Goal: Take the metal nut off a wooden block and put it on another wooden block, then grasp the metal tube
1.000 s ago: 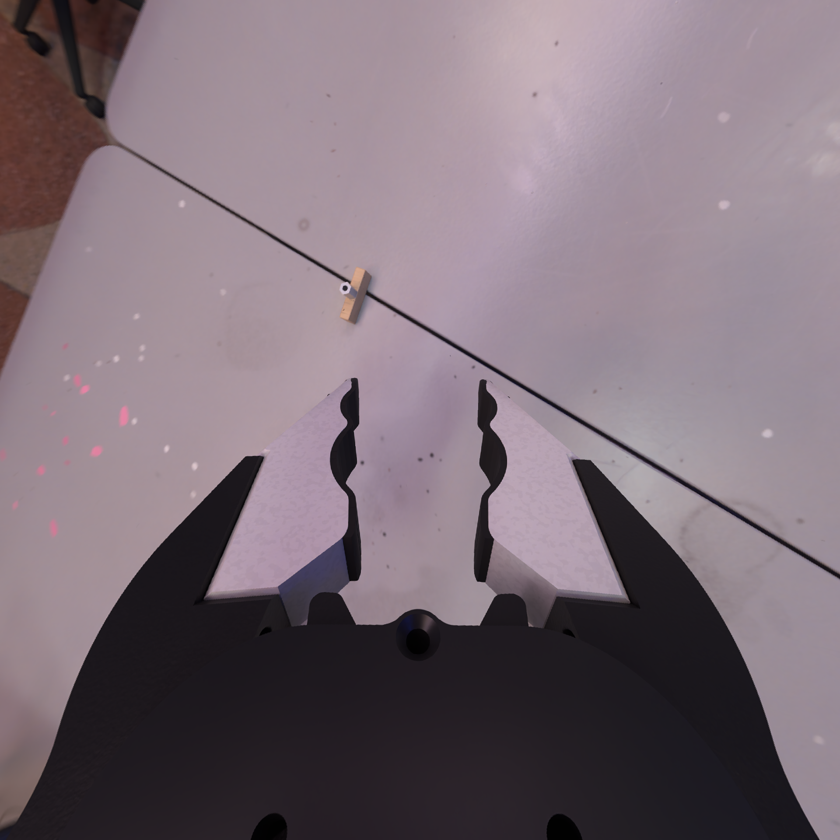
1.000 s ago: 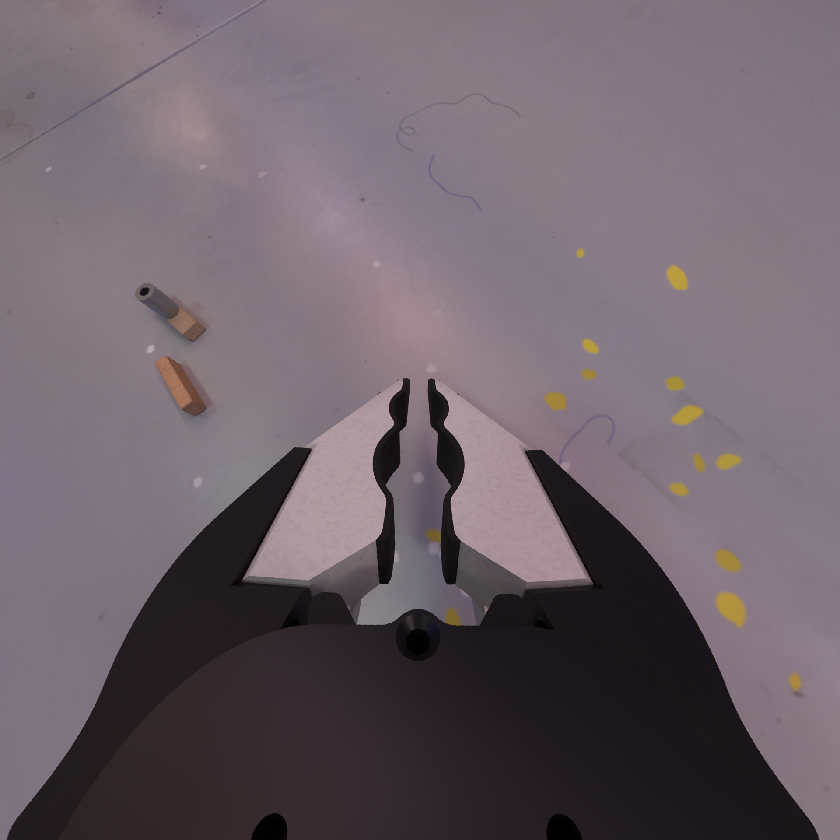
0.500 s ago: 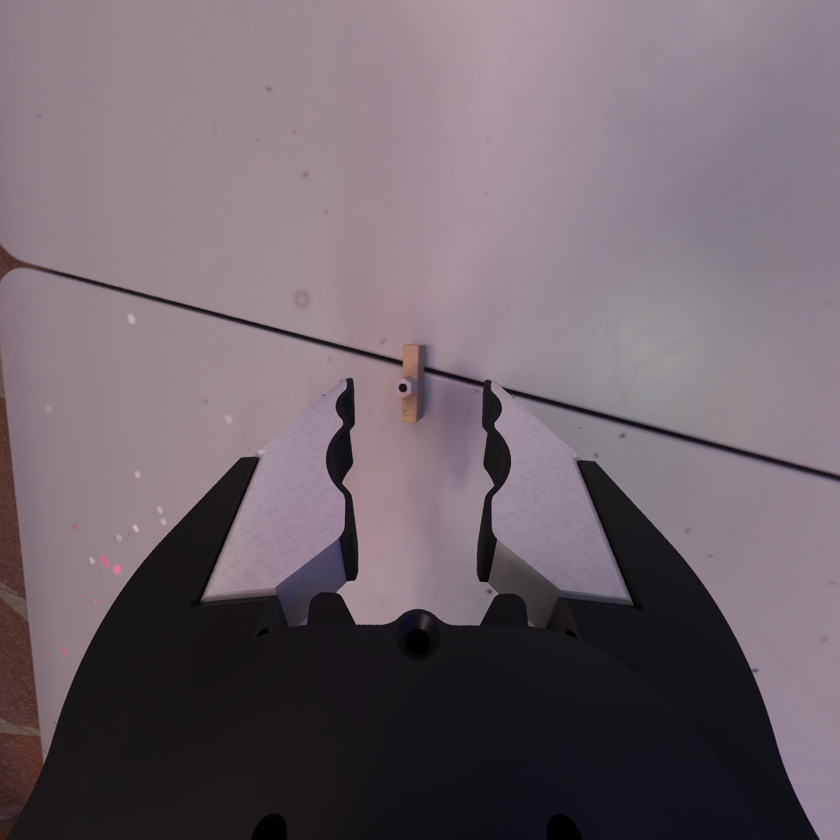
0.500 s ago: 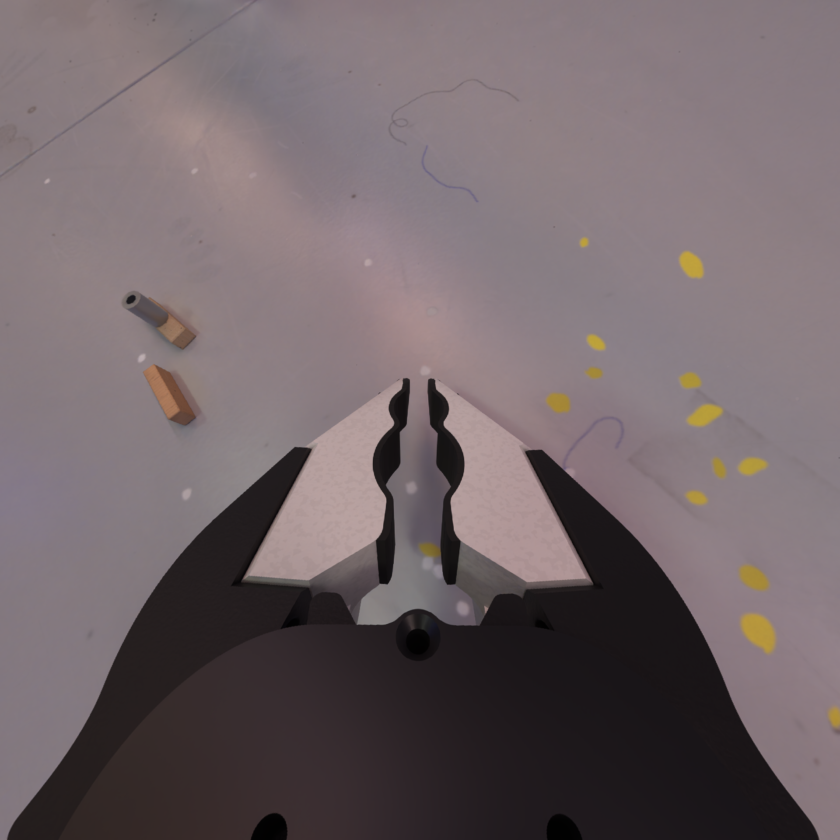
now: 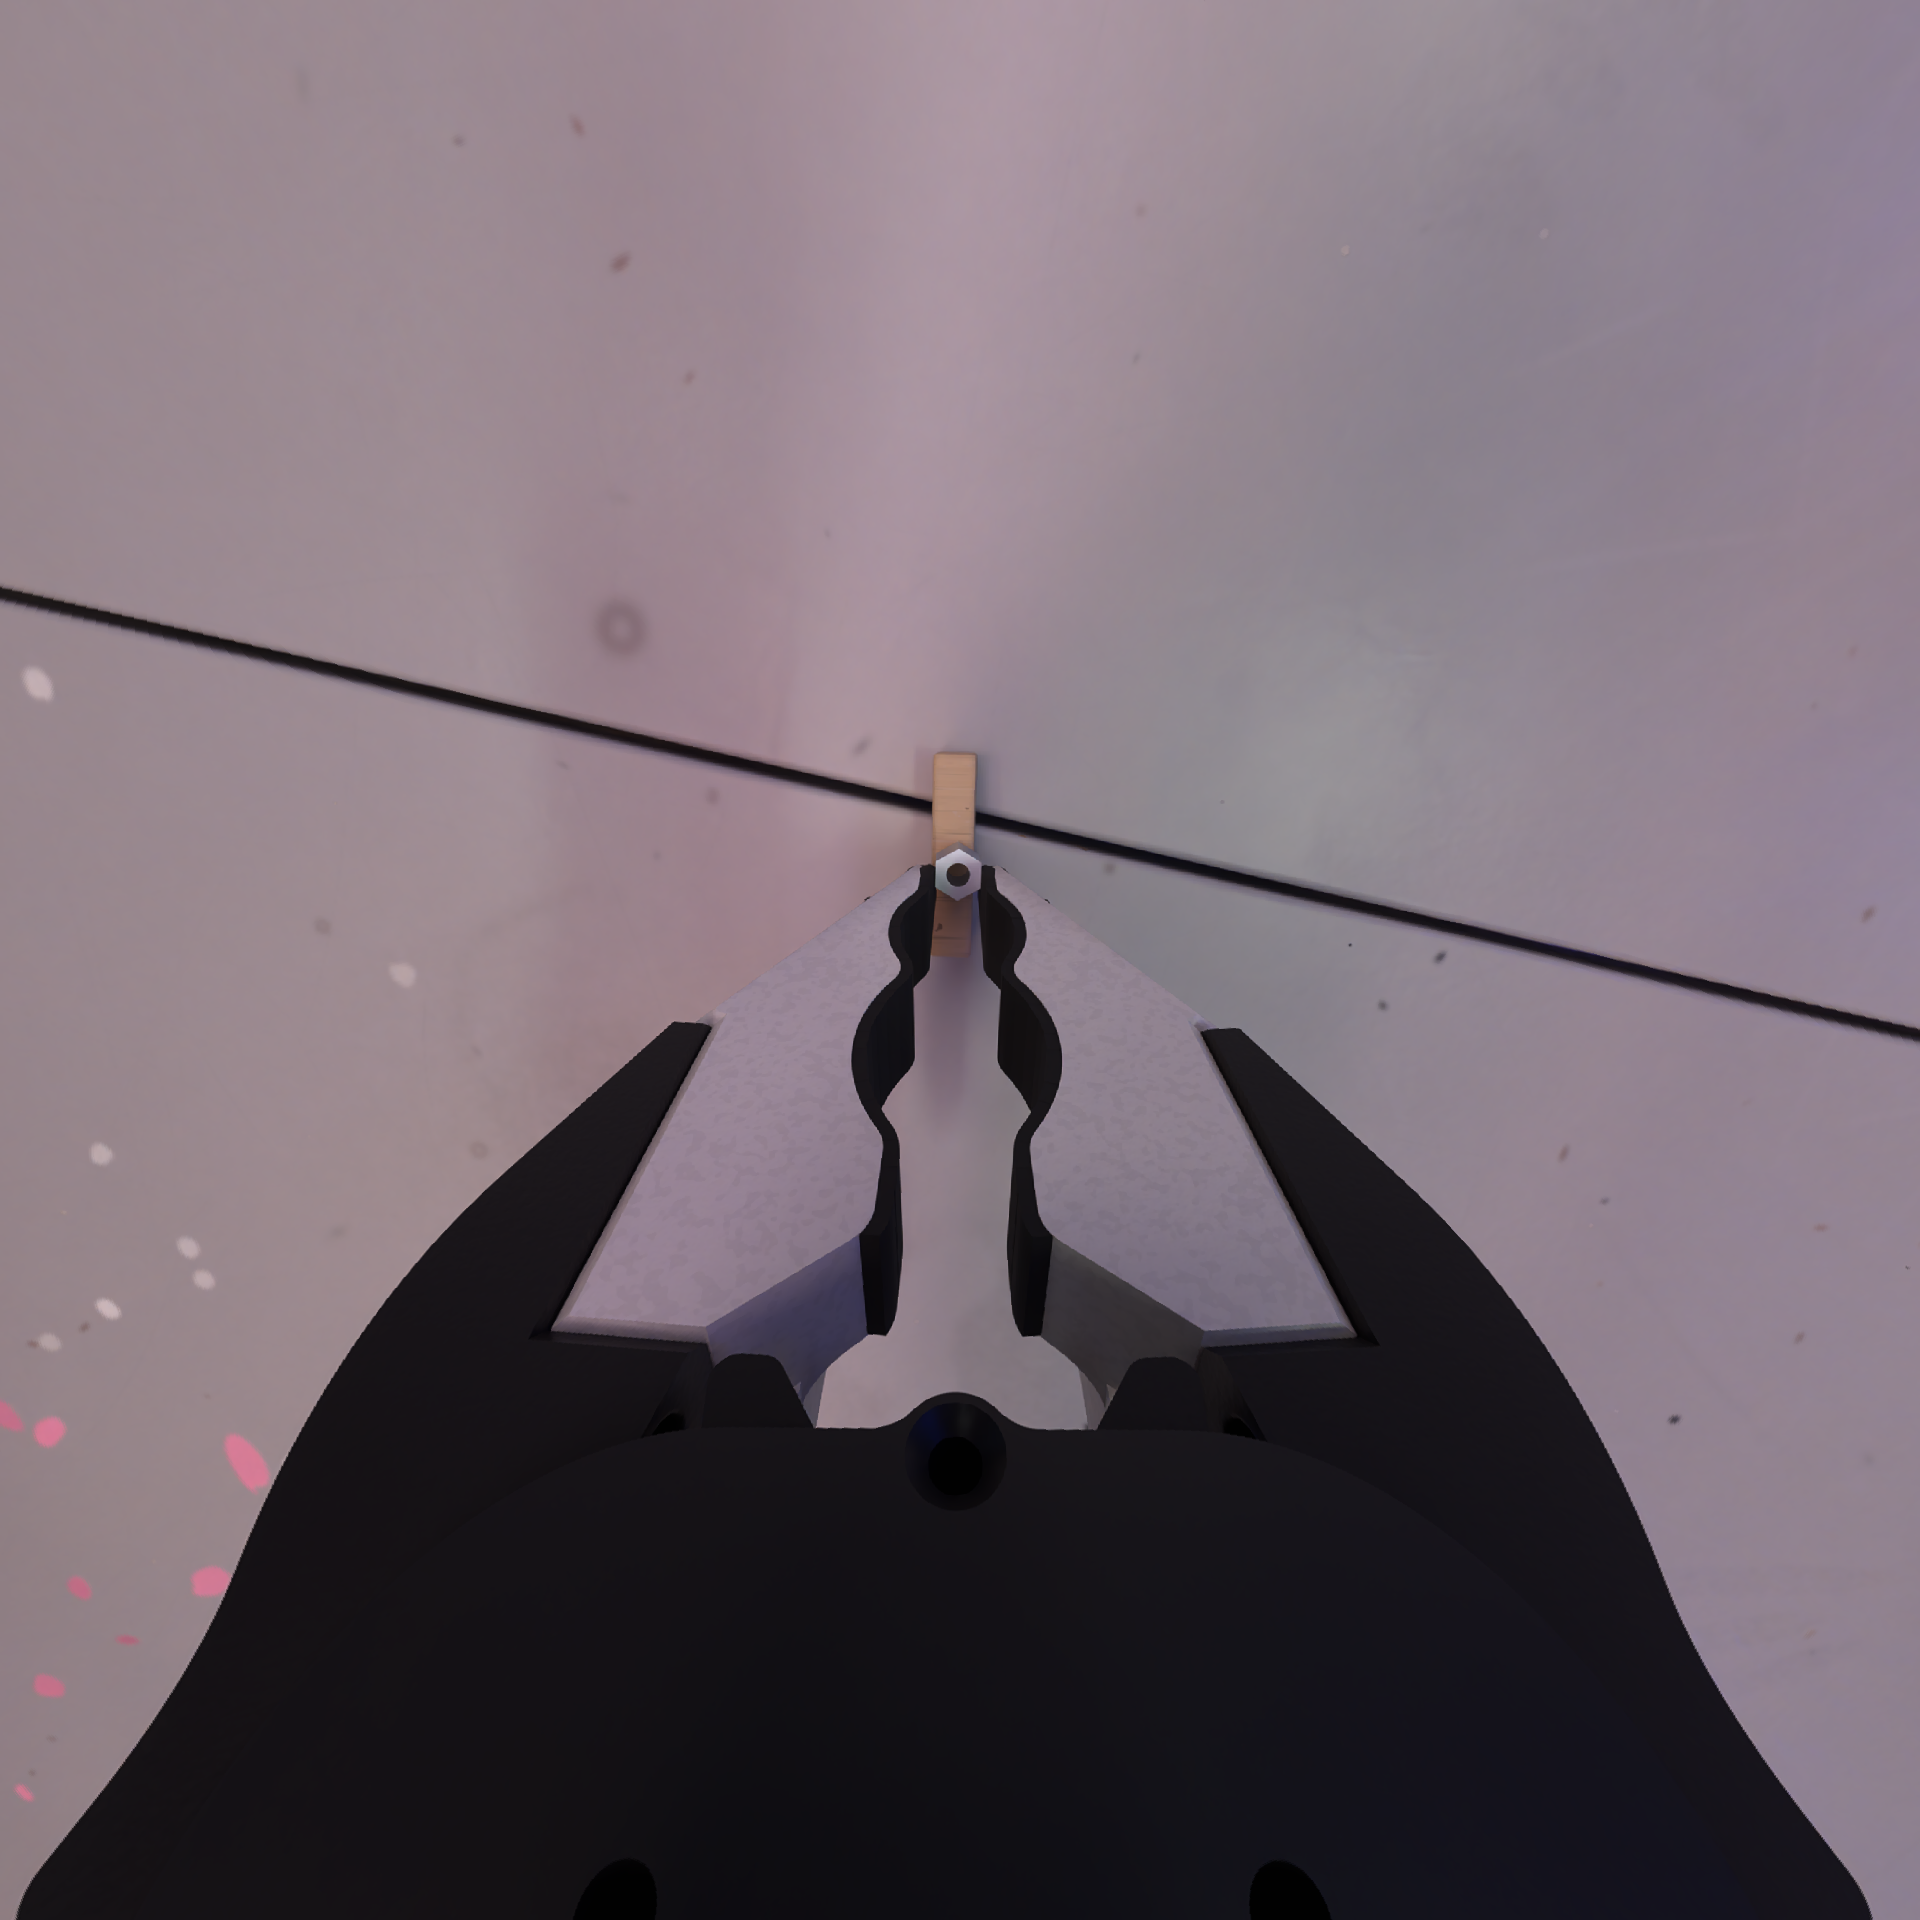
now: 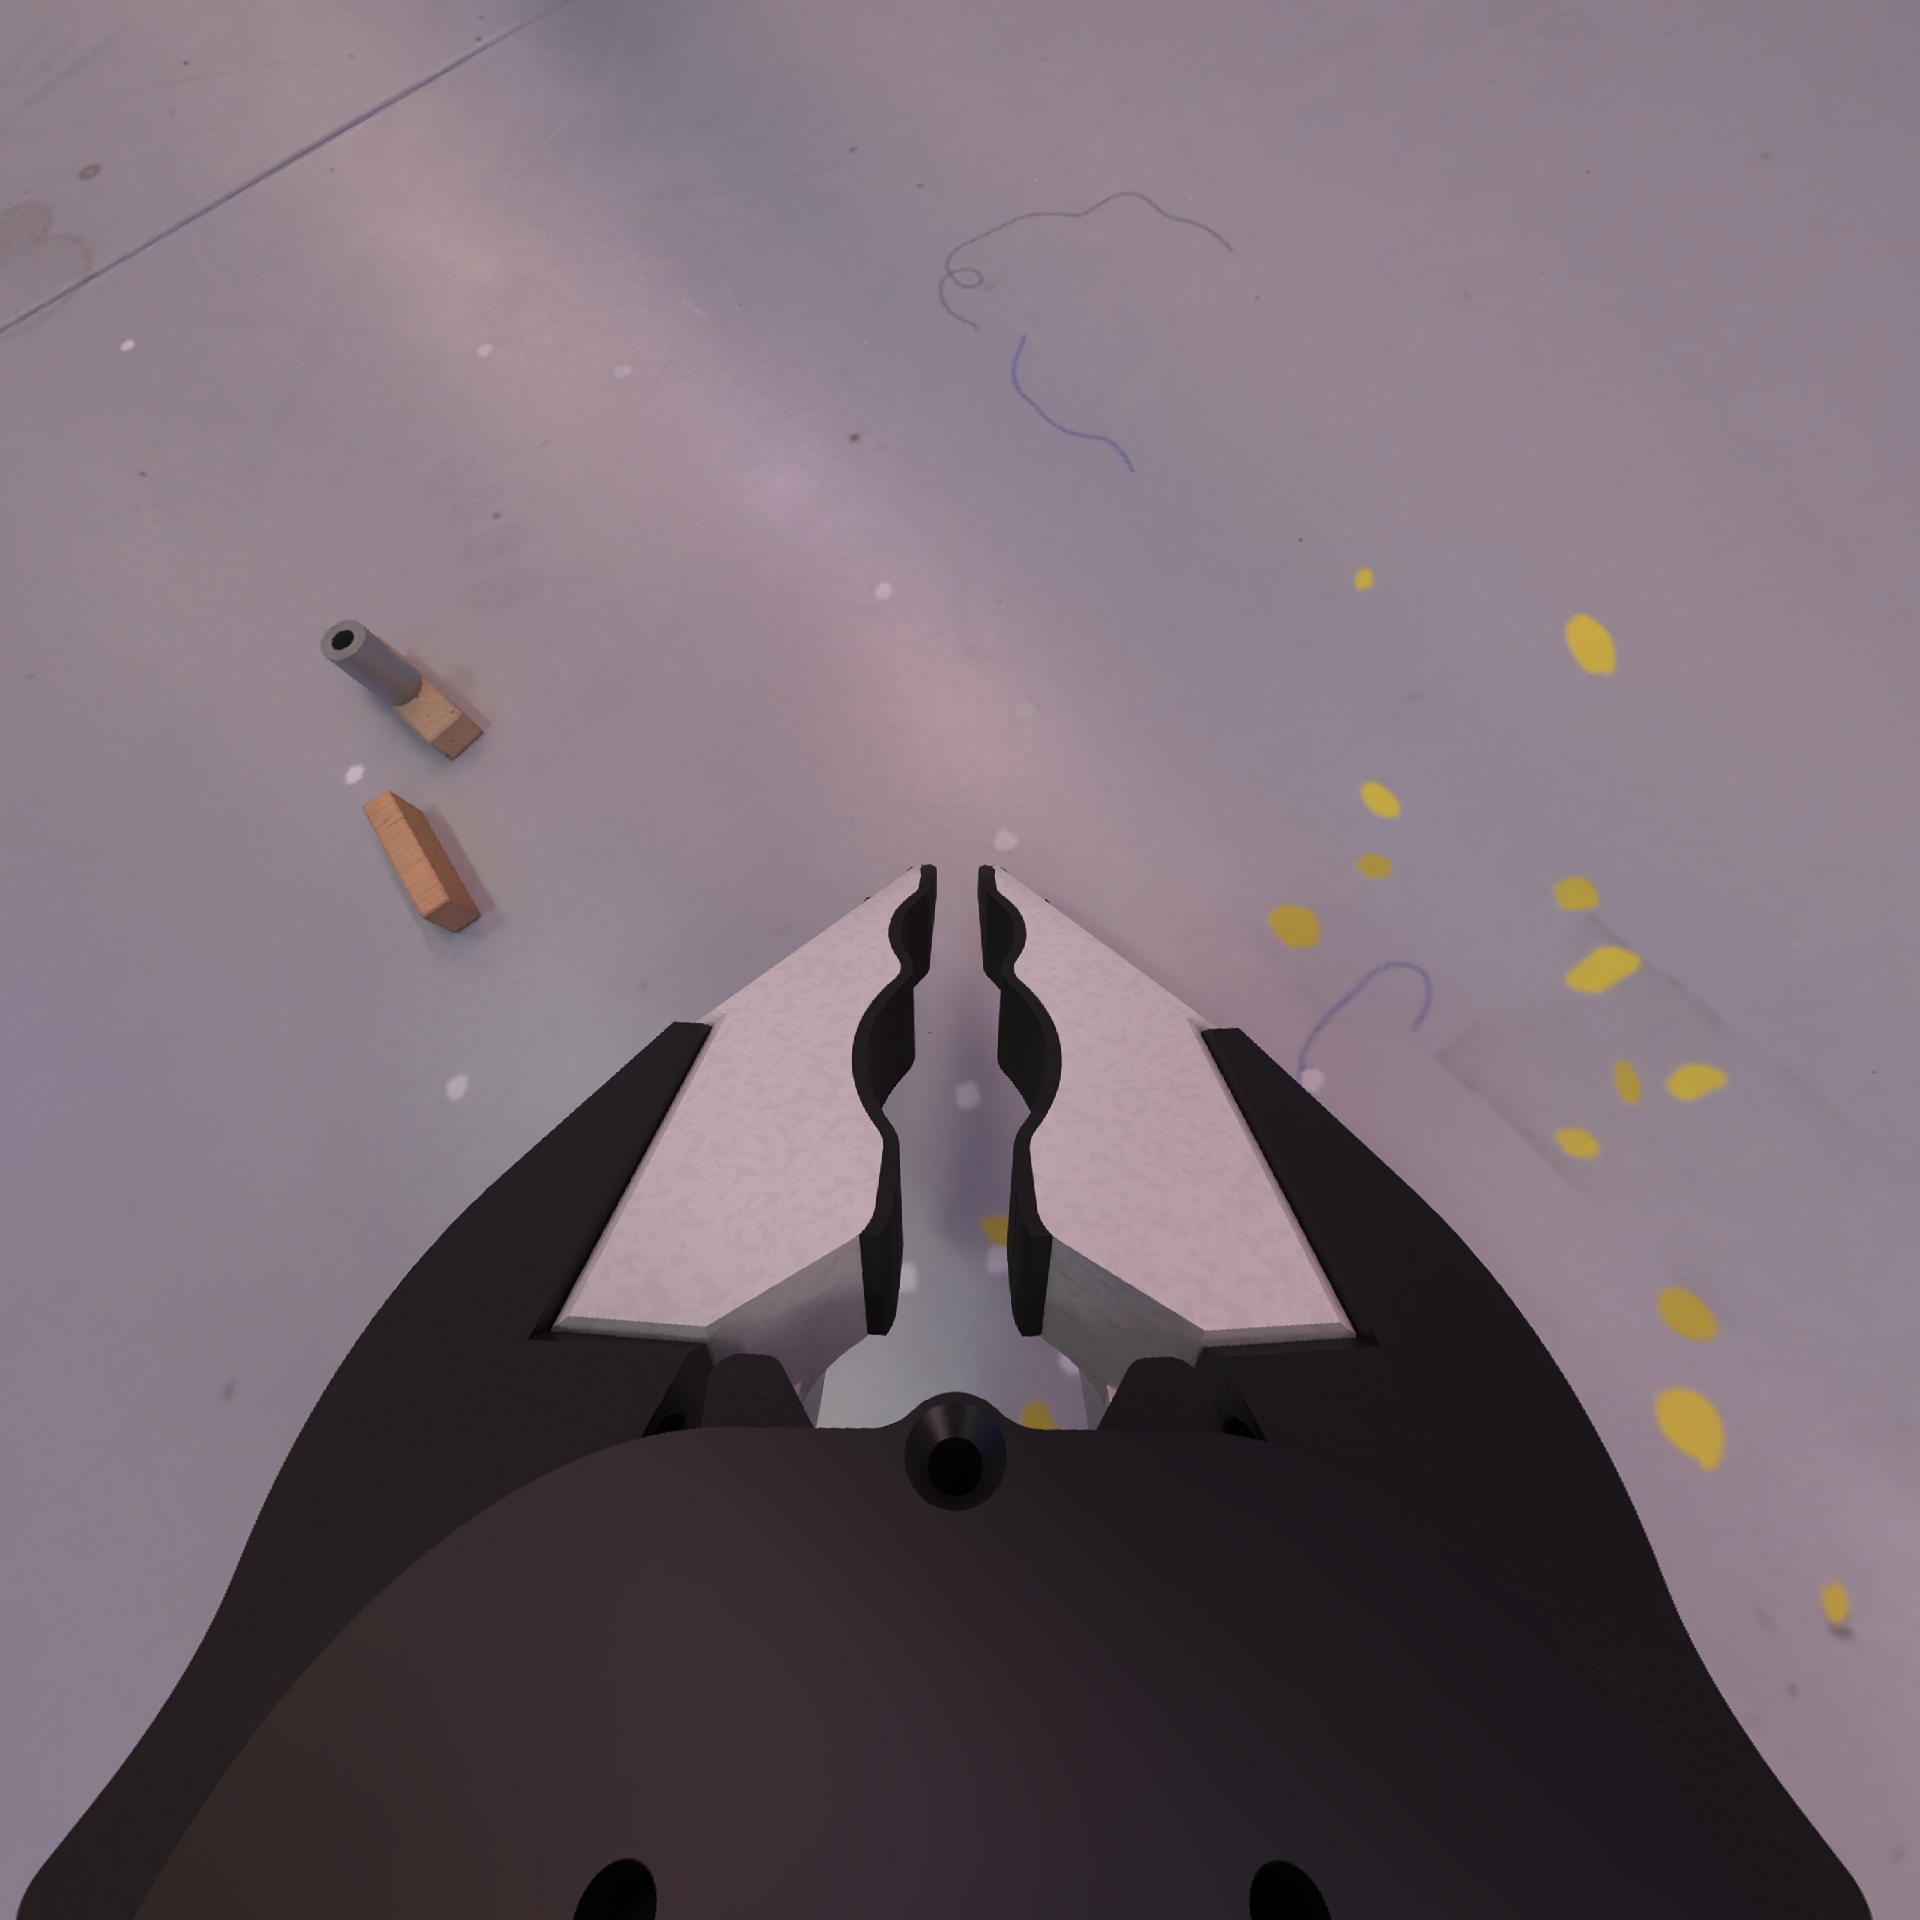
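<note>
In the left wrist view my left gripper [image 5: 955, 875] is shut on the small silver metal nut [image 5: 955, 871], pinched at the fingertips. It is right over a pale wooden block [image 5: 953, 798] that lies across the dark table seam [image 5: 416, 686]. In the right wrist view my right gripper [image 6: 957, 875] is shut and empty, above the table. Far to its left the grey metal tube [image 6: 370, 663] stands tilted on a small wooden block [image 6: 445, 721]. A second, bare wooden block [image 6: 421, 860] lies just below it.
Both views show a pale lilac table. Yellow paint flecks [image 6: 1590, 644] and thin pen scribbles [image 6: 1070, 426] mark the surface right of my right gripper. Pink flecks [image 5: 244, 1460] mark the table at the left wrist view's lower left.
My left gripper has moved forward over the block and closed its fingers on the nut. My right gripper has barely shifted and stays shut.
</note>
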